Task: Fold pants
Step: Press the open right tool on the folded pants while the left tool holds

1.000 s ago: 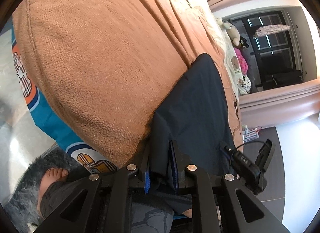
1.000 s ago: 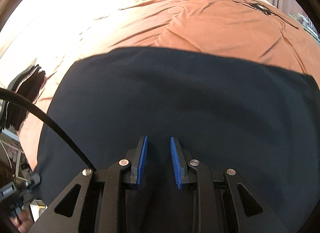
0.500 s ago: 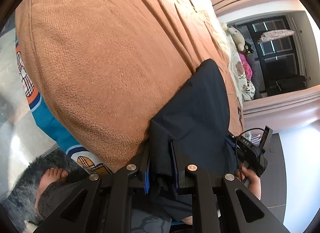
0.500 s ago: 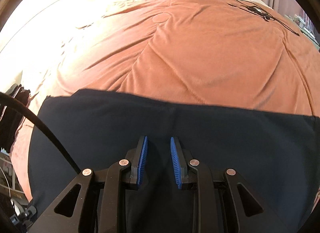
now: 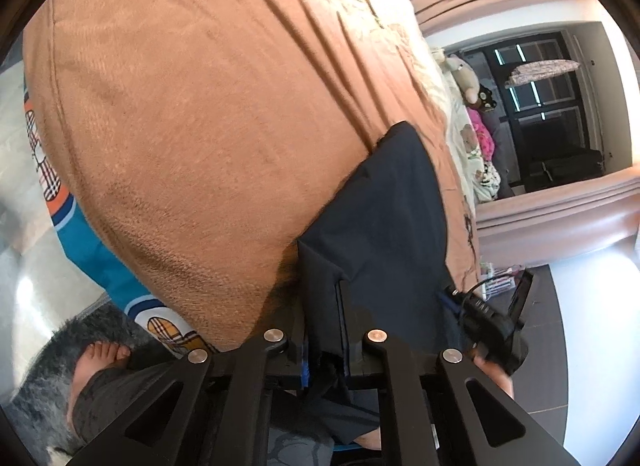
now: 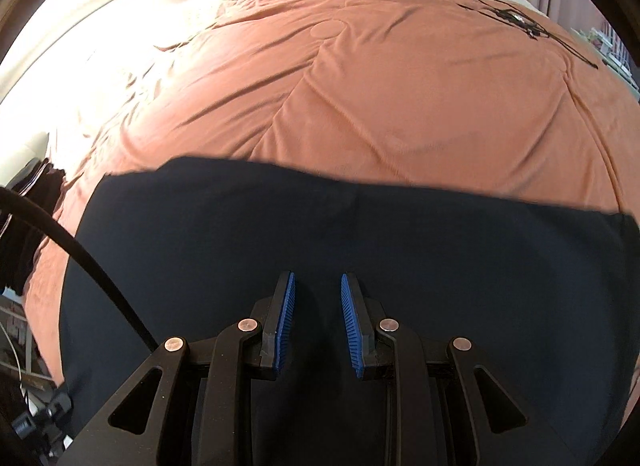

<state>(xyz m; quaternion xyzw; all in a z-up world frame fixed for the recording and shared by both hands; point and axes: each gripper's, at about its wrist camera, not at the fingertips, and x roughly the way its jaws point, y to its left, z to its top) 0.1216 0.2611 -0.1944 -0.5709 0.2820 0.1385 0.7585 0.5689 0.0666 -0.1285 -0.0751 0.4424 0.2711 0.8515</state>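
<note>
Left wrist: jaws clamp pants (image 5: 384, 225) edge | right wrist: jaws parted, empty, above pants

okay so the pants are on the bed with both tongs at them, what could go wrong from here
The left tongs pinch a bunched edge of the pants near the orange blanket's drop-off; a tug could slide them toward the floor. The right tongs look open over the fabric, so that side seems loose and the fold could go crooked.
</note>
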